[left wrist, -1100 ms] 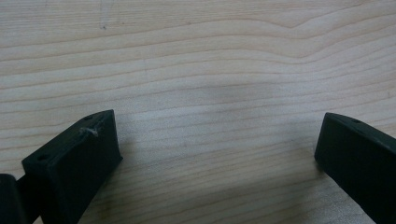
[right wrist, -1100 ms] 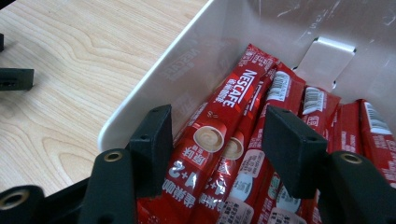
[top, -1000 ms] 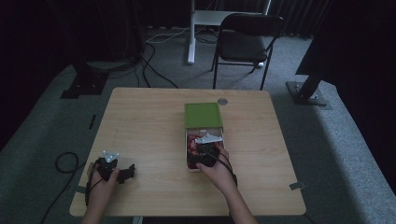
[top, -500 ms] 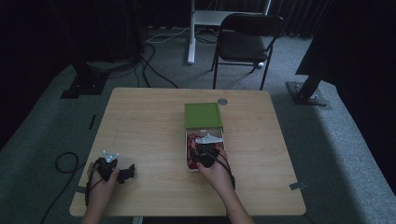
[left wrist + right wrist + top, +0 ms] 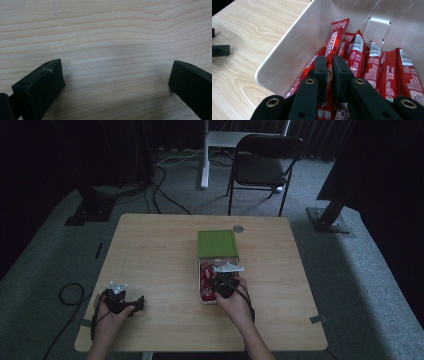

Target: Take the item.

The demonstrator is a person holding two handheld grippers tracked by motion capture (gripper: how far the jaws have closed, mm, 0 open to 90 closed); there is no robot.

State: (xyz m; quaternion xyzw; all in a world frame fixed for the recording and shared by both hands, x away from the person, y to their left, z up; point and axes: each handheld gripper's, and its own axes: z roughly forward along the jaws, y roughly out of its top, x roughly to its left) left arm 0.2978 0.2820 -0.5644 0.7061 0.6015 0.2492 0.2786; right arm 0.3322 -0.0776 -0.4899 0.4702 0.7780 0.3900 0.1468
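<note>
Dim room, wooden worktop [image 5: 150,250]. Right tongs [image 5: 330,65] clamped on red sachet [image 5: 336,35] inside white tray [image 5: 287,47] before green box [image 5: 216,243]; extraction apparently started, lift-out pending. Left tongs [image 5: 115,82] apart, idle over bare wood.

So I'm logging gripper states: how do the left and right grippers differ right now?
The left gripper is open over bare wooden table; the right gripper is shut on a red Nescafe sachet. The left sits near the table's corner, the right inside the white drawer. Both have black jaws.
</note>
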